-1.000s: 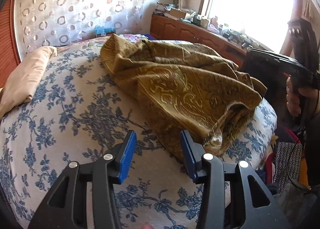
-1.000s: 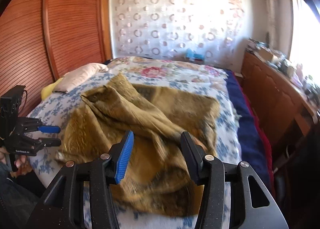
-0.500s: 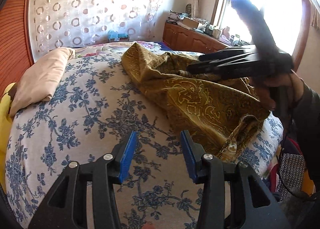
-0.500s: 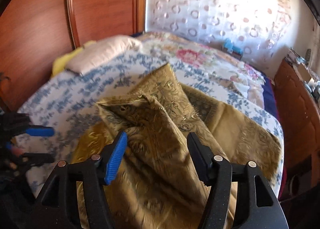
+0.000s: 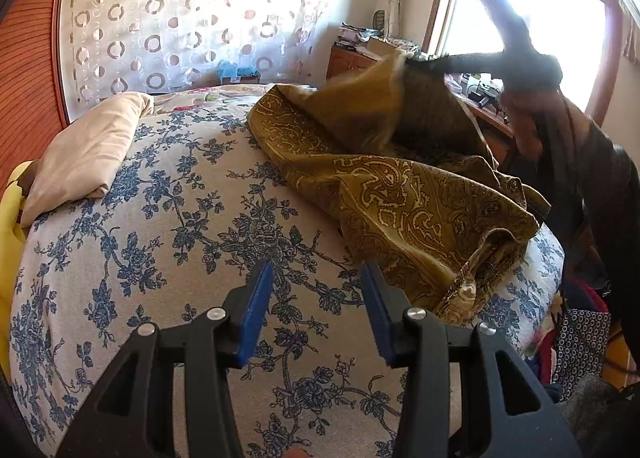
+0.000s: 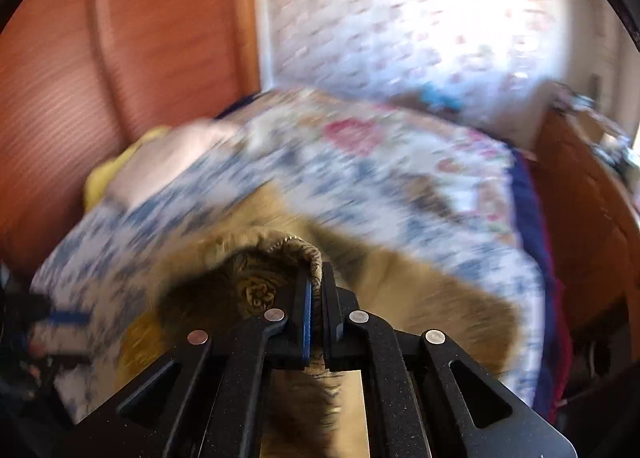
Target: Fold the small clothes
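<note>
A gold paisley garment [image 5: 416,206] lies crumpled on the right half of the blue-flowered bed [image 5: 160,218]. My right gripper [image 6: 316,282] is shut on a fold of the garment [image 6: 280,254], which bulges over the fingertips. In the left wrist view the right gripper [image 5: 412,62] lifts one corner of the cloth above the bed, held by a person's hand [image 5: 528,114]. My left gripper [image 5: 316,286] hovers open over bare bedspread, short of the garment's near edge, nothing between its blue pads.
A beige folded cloth [image 5: 88,150] and something yellow [image 5: 8,226] lie at the bed's left. A wooden sideboard [image 5: 352,58] with clutter stands under the window. A patterned bag [image 5: 580,342] sits beside the bed at right. A wooden wardrobe [image 6: 100,58] stands behind the bed.
My right gripper reached over the garment, shut on a fold and lifted a corner off the bed. The left gripper stayed open over the bedspread after shifting slightly.
</note>
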Action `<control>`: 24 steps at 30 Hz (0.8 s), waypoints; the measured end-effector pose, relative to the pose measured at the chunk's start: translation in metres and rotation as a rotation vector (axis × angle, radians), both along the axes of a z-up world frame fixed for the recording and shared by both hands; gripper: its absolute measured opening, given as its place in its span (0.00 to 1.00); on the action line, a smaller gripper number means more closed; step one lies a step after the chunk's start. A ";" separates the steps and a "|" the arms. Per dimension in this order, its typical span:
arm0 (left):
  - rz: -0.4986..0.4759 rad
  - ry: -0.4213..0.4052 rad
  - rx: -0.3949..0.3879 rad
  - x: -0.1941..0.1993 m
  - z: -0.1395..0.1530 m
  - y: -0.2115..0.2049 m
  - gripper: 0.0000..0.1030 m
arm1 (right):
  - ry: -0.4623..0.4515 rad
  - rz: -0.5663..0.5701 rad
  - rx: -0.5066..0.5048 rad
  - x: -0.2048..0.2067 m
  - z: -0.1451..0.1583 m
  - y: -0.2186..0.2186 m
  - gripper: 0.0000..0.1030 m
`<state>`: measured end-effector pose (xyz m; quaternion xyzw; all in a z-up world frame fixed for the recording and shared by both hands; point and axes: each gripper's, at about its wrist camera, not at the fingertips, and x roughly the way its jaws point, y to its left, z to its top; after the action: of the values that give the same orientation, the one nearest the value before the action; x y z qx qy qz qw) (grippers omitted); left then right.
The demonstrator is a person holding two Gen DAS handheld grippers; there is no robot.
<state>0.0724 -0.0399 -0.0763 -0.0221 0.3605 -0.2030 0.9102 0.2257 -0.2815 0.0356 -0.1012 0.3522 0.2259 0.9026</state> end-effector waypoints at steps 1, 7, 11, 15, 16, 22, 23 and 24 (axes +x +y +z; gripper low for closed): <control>0.000 0.000 -0.001 -0.001 0.000 0.000 0.43 | -0.024 -0.067 -0.009 0.009 0.006 -0.015 0.01; -0.006 0.002 0.004 -0.001 0.000 -0.003 0.43 | 0.019 -0.463 -0.180 0.076 -0.006 -0.099 0.42; -0.005 0.004 0.004 -0.001 0.000 -0.004 0.43 | 0.029 -0.437 -0.096 0.060 -0.006 -0.119 0.42; -0.001 -0.001 0.002 -0.001 0.000 -0.006 0.43 | 0.058 -0.259 -0.022 0.034 -0.010 -0.094 0.42; -0.001 -0.001 0.003 -0.001 0.000 -0.008 0.43 | 0.080 -0.220 -0.006 0.028 -0.014 -0.085 0.42; -0.013 -0.001 0.020 0.000 -0.001 -0.013 0.43 | 0.161 -0.129 -0.010 0.022 -0.043 -0.037 0.42; -0.014 0.000 0.021 0.000 -0.001 -0.013 0.43 | 0.183 -0.146 -0.022 0.028 -0.051 -0.033 0.42; -0.015 0.002 0.022 0.001 -0.002 -0.013 0.43 | 0.200 -0.164 -0.028 0.032 -0.057 -0.032 0.42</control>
<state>0.0730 -0.0526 -0.0779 -0.0097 0.3637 -0.2058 0.9085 0.2579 -0.3136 -0.0216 -0.0617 0.4508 0.1555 0.8768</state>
